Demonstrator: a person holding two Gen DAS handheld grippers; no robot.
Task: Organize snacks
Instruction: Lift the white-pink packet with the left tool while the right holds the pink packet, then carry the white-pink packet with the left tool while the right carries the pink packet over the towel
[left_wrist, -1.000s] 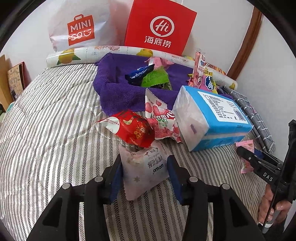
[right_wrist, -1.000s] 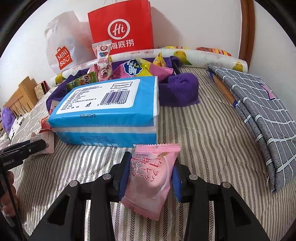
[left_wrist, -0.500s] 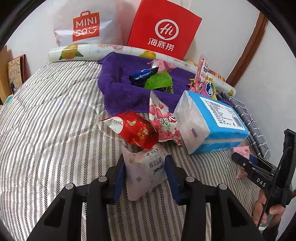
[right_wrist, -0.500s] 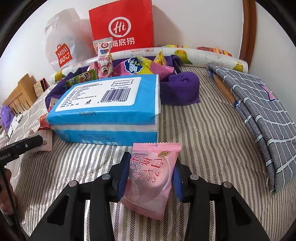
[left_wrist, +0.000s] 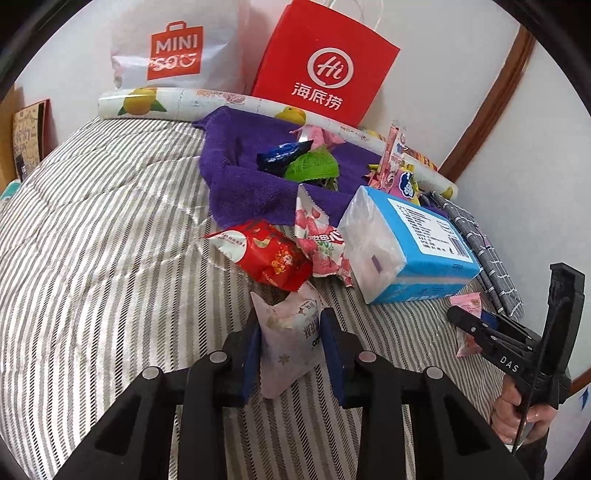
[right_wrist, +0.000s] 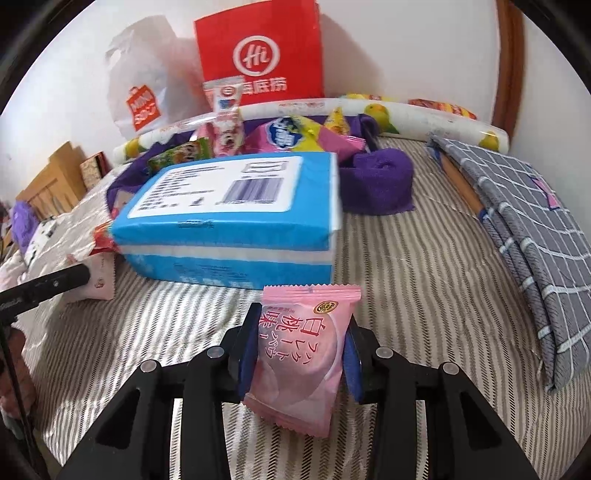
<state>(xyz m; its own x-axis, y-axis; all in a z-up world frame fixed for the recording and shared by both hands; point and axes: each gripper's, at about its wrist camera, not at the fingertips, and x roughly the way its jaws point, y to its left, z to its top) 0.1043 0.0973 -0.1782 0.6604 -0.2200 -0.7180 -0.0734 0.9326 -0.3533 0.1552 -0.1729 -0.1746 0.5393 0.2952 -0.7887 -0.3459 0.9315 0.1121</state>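
Note:
On the striped bed, my left gripper (left_wrist: 291, 325) is closing on a pale pink-white snack packet (left_wrist: 288, 343); the pads press its sides and it buckles between them. My right gripper (right_wrist: 301, 332) is shut on a pink peach-flavoured packet (right_wrist: 299, 347), held just above the bedding. A red snack packet (left_wrist: 273, 254) and a strawberry-print packet (left_wrist: 321, 247) lie just beyond the left gripper. Farther back, a purple towel (left_wrist: 240, 173) holds a blue packet (left_wrist: 282, 155), a green packet (left_wrist: 312, 166) and several more snacks.
A blue tissue pack (right_wrist: 236, 218) lies between the two grippers. A red paper bag (left_wrist: 325, 62), a white shopping bag (left_wrist: 173, 48) and a lemon-print roll (left_wrist: 147, 105) line the wall. A grey checked cloth (right_wrist: 517, 206) lies at the right. A hand (left_wrist: 517, 413) holds the right gripper's handle.
The left jaws have drawn in on the pale packet, which now stands crumpled between the pads. The right gripper has kept its grip on the pink packet and stayed put.

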